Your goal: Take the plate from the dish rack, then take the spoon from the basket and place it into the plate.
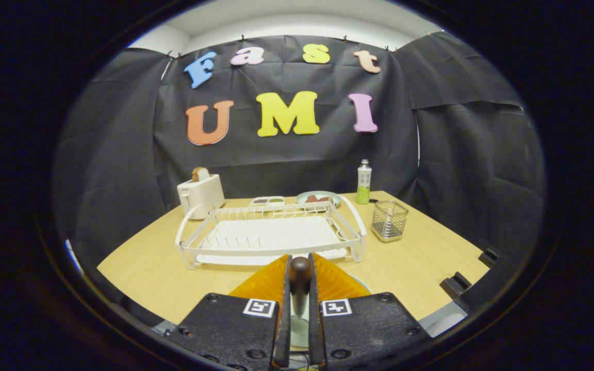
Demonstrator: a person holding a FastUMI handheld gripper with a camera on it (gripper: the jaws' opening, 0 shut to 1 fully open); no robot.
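Btwn hand-held gripper [300,288] fingers: spoon [300,281]

Illumination is even and moderately bright, coming from overhead; the ceiling strip [297,20] is near overexposure. Shadows on the surface [421,268] are soft and short. Fisheye distortion bows straight edges outward toward the periphery. The fingers [281,288] appear slightly soft; mid-distance objects are sharp.

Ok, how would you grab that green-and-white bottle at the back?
By its straight round middle, from the front, a finger each side: the bottle stands upright and slim, with the wire basket nearer and off to one side. First the gripper, shut on the spoon, must let that go.
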